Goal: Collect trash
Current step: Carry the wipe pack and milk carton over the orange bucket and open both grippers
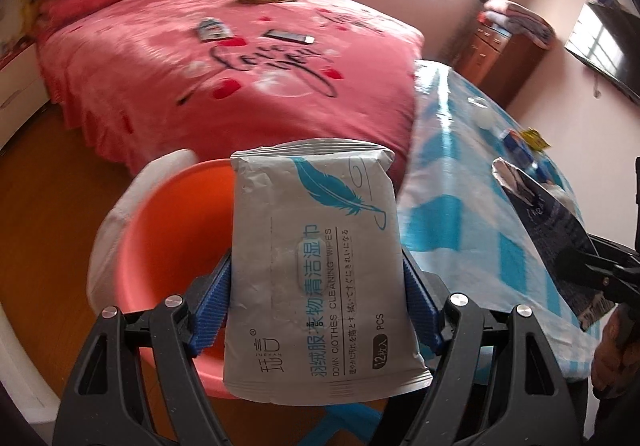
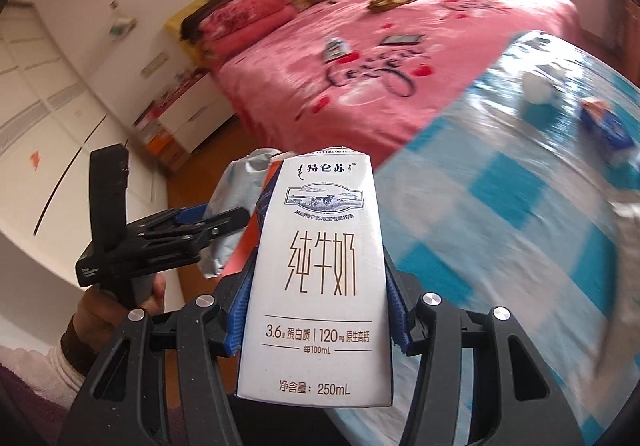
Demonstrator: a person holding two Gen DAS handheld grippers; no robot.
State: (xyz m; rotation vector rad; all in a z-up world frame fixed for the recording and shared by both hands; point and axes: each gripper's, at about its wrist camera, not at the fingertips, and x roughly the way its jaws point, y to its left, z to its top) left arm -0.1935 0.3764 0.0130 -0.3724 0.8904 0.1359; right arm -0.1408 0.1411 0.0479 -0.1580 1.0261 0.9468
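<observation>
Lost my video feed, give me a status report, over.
Left gripper shut on wipes pack, above orange bin. Right gripper shut on milk carton. Nothing blocking the bin.

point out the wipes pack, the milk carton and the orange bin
wipes pack (image 1: 316, 270), left wrist view, middle of the printed front face.
milk carton (image 2: 320, 266), right wrist view, centre of the white front panel.
orange bin (image 1: 168, 242), left wrist view, inner wall left of the pack.

The wipes pack (image 1: 316, 266) hides much of the orange bin (image 1: 168, 246). The carton (image 2: 320, 278) covers the left gripper's fingertips. Small items on the table (image 2: 500, 213) are blurred beyond naming.
</observation>
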